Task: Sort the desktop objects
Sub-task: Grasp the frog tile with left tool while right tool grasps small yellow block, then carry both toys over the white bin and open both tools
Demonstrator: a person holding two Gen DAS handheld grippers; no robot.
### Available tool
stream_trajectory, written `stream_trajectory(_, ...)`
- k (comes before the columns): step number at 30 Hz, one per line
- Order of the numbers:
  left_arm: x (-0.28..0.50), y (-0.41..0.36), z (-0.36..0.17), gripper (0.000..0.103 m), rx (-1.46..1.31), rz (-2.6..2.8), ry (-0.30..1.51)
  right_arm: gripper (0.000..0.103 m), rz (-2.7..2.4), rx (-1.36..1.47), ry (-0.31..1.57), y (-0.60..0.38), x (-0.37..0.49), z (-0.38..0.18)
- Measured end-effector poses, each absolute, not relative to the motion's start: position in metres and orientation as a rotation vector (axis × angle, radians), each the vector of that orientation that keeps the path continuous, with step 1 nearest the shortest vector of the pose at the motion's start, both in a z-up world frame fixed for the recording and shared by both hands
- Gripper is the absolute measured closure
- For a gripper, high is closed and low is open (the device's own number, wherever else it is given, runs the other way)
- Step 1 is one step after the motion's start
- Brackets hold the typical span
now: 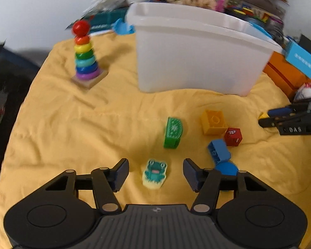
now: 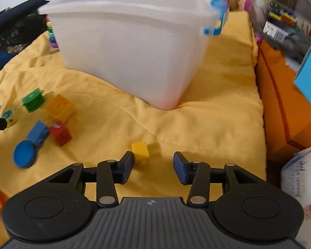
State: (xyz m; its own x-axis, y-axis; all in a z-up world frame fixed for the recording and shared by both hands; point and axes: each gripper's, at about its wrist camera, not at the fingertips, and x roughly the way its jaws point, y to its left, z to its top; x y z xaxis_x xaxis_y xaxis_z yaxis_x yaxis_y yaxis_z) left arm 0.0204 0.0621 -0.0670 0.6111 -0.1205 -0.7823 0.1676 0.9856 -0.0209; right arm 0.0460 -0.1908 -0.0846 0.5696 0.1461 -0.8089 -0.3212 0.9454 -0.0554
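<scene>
Below, left gripper (image 1: 155, 174) spread, straddling frog piece (image 1: 154, 173); right gripper (image 2: 153, 167) spread beside small yellow block (image 2: 140, 150); centre jaws before closing, then carry to bin (image 1: 197, 56)

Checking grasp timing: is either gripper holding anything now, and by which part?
Nothing is held. The left gripper is open around the frog toy; the right gripper is open beside the small yellow block.

A yellow cloth (image 1: 72, 124) carries a translucent white bin (image 1: 197, 62), a rainbow ring stack (image 1: 86, 60) and a teal frog (image 1: 154, 173).
</scene>
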Motion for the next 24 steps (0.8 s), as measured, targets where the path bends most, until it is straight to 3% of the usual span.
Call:
stream_trajectory(2, 0.025, 0.057, -0.07, 0.049, 0.096, -0.174, 0.908, 0.062, 0.284, -0.208, 0.92, -0.188, 0.047, -0.084)
stream_trajectory(4, 0.029, 0.056, -0.076, 0.049, 0.109, -0.187, 0.936, 0.078, 0.301, -0.216, 0.922, -0.182, 0.045, -0.083)
stream_trajectory(7, 0.027, 0.058, -0.085, 0.056, 0.115, -0.193, 0.954, 0.083, 0.313, -0.219, 0.925, -0.175, 0.039, -0.081)
stream_trajectory(8, 0.024, 0.06, -0.084, 0.072, 0.099, -0.194, 0.949, 0.084, 0.33, -0.205, 0.932, -0.175, 0.036, -0.08)
stream_trajectory(9, 0.021, 0.063, -0.083, 0.074, 0.078, -0.192, 0.942, 0.085, 0.344, -0.199, 0.938, -0.174, 0.034, -0.08)
stream_trajectory(18, -0.002, 0.068, -0.075, 0.074, 0.007, -0.202, 0.929, 0.085, 0.374, -0.212, 0.932, -0.166, 0.021, -0.079)
stream_trajectory(24, 0.002, 0.065, -0.023, 0.074, -0.001, -0.203, 0.817, 0.086, 0.387, -0.218, 0.857, -0.158, 0.023, -0.051)
